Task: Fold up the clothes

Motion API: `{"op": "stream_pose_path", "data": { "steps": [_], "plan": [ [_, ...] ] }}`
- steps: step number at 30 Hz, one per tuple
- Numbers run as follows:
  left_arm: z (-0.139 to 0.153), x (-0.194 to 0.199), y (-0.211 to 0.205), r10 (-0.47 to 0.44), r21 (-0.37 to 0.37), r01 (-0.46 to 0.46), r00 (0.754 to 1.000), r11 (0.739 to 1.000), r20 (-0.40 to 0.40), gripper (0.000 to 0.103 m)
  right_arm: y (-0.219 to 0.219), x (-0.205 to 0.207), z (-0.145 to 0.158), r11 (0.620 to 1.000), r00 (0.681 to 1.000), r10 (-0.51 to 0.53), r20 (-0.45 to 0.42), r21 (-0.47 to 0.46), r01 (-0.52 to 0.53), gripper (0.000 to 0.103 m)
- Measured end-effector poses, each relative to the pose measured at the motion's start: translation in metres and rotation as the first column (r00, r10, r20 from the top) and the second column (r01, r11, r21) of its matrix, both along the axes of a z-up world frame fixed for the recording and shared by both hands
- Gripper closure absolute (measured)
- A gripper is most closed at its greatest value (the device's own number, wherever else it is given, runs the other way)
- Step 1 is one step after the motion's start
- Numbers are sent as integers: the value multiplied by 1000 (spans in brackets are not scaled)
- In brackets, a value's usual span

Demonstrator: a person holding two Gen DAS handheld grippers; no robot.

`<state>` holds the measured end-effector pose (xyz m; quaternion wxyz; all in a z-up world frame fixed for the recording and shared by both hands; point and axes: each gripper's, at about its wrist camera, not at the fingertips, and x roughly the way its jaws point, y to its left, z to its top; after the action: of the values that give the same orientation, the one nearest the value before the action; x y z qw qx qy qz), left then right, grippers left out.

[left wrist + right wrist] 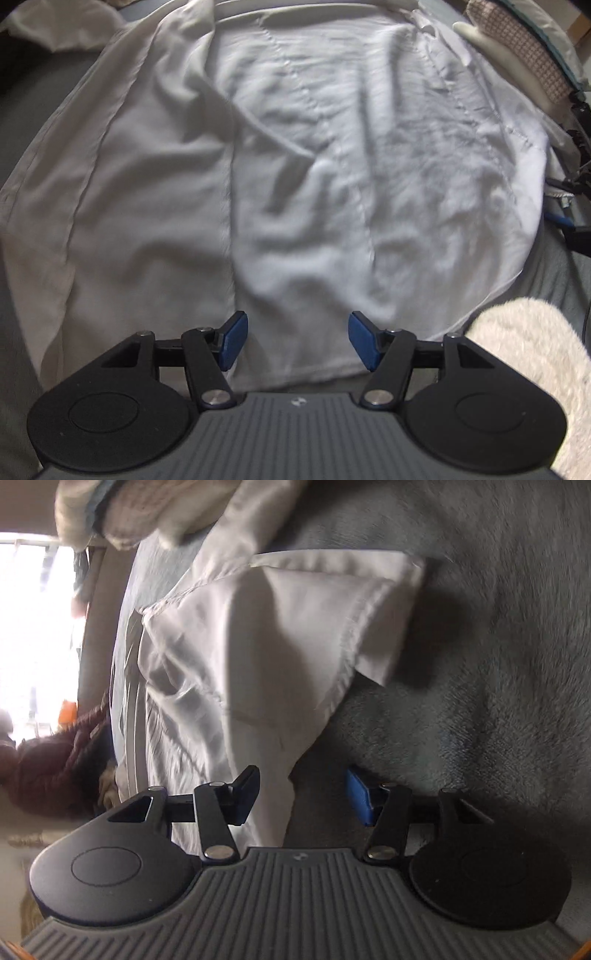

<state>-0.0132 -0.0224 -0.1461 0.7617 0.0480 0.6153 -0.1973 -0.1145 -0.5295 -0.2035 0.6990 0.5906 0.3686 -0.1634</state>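
Observation:
A white shirt (295, 166) lies spread flat over a grey blanket, with one side panel folded inward along a long crease. My left gripper (298, 341) hovers above its lower hem, jaws open, and the blue pads (234, 341) hold nothing. In the right wrist view a corner of the same white shirt (258, 657) lies folded over on the grey blanket (480, 664). My right gripper (301, 797) stands open just above the cloth's edge, which passes between the fingers without being pinched.
A cream fluffy towel or garment (535, 369) lies at the lower right of the left wrist view. A checked cushion (517, 48) and dark gear (576, 206) sit at the right edge. A dark red jacket (48, 768) and a bright window (33, 627) show at the left.

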Motion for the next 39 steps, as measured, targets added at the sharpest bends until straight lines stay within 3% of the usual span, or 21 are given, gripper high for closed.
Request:
{"op": "stream_pose_path", "data": {
  "steps": [3, 5, 7, 10, 14, 19, 24, 27, 29, 33, 36, 39],
  "plan": [
    [1, -6, 4, 22, 15, -22, 1000, 1000, -5, 42, 1, -1, -13, 992, 988, -128, 87, 24, 126, 59],
    [-1, -6, 4, 23, 42, -24, 1000, 999, 14, 42, 4, 5, -14, 988, 985, -147, 91, -31, 150, 96],
    [-2, -4, 3, 28, 79, -30, 999, 996, 33, 44, 7, 3, -12, 985, 983, -162, 88, -38, 166, 103],
    [-1, -1, 7, 51, 88, -54, 998, 995, 40, 44, 6, -12, 22, 975, 985, -136, 102, -161, 152, 103],
    [2, 2, 15, 57, 84, -60, 998, 995, 35, 44, -4, -29, 63, 917, 997, -72, 12, -392, 71, 103],
    [-2, 6, 20, 61, 95, -61, 998, 994, 3, 44, -23, -20, 60, 901, 991, -32, -129, -433, -28, 103],
    [-1, 7, 28, 59, 97, -58, 998, 994, -6, 44, -18, -1, 42, 878, 961, 1, -276, -459, -133, 99],
    [9, 3, 38, 77, 76, -77, 997, 994, 2, 43, -15, -8, 49, 867, 952, -69, -298, -489, -90, 76],
    [19, 2, 48, 98, 53, -98, 995, 994, 1, 43, -8, -19, 63, 854, 952, -112, -285, -517, -54, 73],
    [48, 10, 76, 139, 33, -141, 989, 989, 47, 43, 21, -36, 110, 791, 980, -60, -189, -608, -69, 73],
    [74, 26, 107, 189, 49, -196, 974, 979, 123, 43, 55, -26, 152, 749, 995, 78, -57, -656, -97, 73],
    [96, 40, 141, 261, 57, -276, 946, 959, 192, 41, 94, 3, 186, 741, 956, 283, 74, -650, -169, 73]
  ]
}}
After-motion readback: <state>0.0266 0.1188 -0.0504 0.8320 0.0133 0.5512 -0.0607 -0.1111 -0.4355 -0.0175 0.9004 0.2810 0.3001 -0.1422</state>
